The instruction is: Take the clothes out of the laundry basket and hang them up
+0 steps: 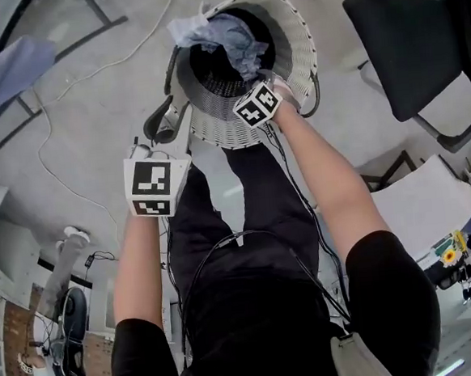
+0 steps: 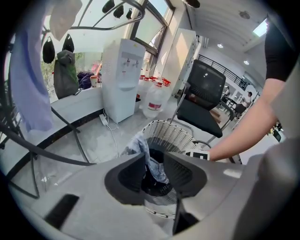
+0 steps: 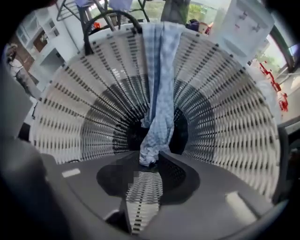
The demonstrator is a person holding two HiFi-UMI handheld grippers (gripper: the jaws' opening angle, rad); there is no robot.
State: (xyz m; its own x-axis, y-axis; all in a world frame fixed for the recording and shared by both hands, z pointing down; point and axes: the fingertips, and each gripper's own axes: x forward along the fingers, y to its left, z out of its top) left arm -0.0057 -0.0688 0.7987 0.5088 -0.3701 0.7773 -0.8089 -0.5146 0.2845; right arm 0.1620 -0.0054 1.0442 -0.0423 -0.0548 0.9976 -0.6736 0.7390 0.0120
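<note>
The white wicker laundry basket (image 1: pixel 288 37) stands on the floor ahead of me. A blue checked cloth (image 1: pixel 225 35) drapes over its far rim and hangs down inside. My right gripper (image 3: pixel 149 161) reaches into the basket, its marker cube (image 1: pixel 257 104) at the near rim. Its jaws stand open, with the cloth's (image 3: pixel 157 93) lower end just at their tips and basket wall showing through the gap. My left gripper (image 2: pixel 154 158) hovers outside the basket (image 2: pixel 171 133), above and to its left, open and holding nothing.
A black office chair (image 1: pixel 419 39) stands right of the basket. The black tubes of a drying rack (image 2: pixel 42 150) run on the left, and a pale lilac garment (image 2: pixel 30 79) hangs there. A water dispenser (image 2: pixel 123 79) and water bottles (image 2: pixel 154 96) stand behind. Cables (image 1: pixel 54 157) lie on the floor.
</note>
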